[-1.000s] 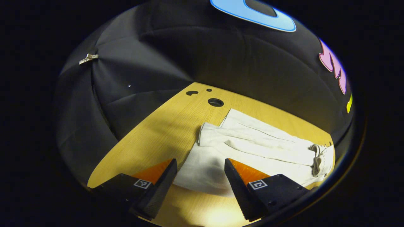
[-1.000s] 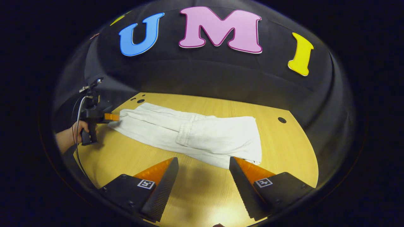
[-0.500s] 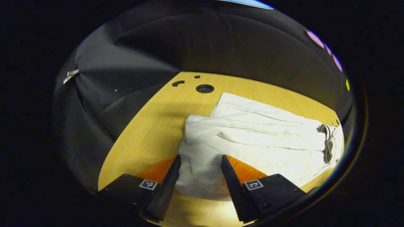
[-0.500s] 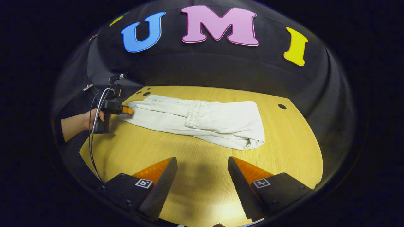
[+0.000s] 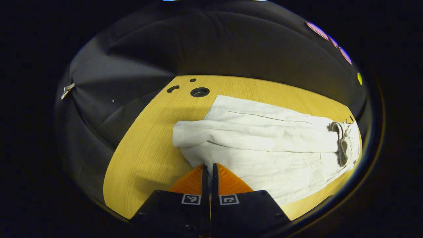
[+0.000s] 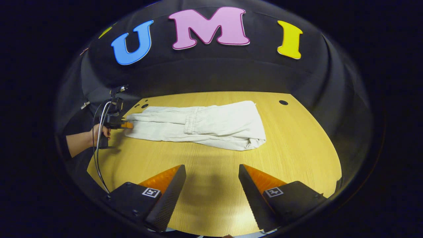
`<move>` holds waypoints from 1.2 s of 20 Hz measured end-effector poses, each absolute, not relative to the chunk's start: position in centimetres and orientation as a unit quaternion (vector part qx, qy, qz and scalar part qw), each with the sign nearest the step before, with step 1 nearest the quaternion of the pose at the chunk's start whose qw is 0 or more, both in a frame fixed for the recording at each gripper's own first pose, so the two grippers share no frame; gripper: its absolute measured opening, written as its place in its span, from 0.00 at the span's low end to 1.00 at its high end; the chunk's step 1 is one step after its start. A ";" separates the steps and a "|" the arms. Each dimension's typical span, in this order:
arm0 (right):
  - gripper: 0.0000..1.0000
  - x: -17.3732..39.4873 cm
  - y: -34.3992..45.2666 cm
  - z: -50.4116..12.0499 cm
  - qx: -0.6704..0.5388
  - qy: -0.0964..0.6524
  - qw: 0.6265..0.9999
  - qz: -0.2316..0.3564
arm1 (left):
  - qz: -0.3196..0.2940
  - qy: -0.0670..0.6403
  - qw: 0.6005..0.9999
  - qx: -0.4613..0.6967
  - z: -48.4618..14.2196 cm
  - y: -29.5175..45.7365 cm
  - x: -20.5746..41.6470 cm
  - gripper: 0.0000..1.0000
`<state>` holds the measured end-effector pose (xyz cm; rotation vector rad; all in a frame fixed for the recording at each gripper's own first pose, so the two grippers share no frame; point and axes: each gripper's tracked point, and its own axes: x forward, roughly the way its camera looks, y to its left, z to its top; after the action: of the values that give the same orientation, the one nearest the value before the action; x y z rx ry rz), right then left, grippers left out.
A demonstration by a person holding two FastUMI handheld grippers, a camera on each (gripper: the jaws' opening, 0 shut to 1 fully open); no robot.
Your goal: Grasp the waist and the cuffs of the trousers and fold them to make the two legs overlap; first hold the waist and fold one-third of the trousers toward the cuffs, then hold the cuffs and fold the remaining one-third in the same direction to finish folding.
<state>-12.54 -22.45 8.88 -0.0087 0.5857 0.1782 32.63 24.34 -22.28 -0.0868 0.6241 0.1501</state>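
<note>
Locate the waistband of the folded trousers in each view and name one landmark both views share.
Left gripper view: the waistband sits at the far right, a bunched strip across the trousers, far from the left gripper shut on the cuff end.
Right gripper view: the waistband lies left of centre, running across the pale cloth.
Shared landmark: the large round hole in the table, beside the cuff end.

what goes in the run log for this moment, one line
left gripper: shut on trousers cuff end | right gripper: open, above bare table | waist third folded over
</note>
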 end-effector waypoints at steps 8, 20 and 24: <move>0.98 -12.5 -26.3 11.5 -0.032 0.264 0.962 0.068 | 0.052 0.219 0.970 -0.096 -15.5 21.2 32.9 0.05; 0.99 -12.4 -32.0 14.3 -0.014 0.233 0.971 0.048 | -0.002 0.156 0.984 -0.091 -3.4 10.8 33.2 0.05; 0.99 -12.7 -35.2 14.3 -0.002 0.229 0.973 0.033 | -0.036 0.137 0.987 -0.070 0.4 4.1 33.2 0.05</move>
<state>-12.75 -35.20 14.35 -0.0040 0.4632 0.0671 33.19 4.10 0.44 -0.1413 0.2751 -0.0715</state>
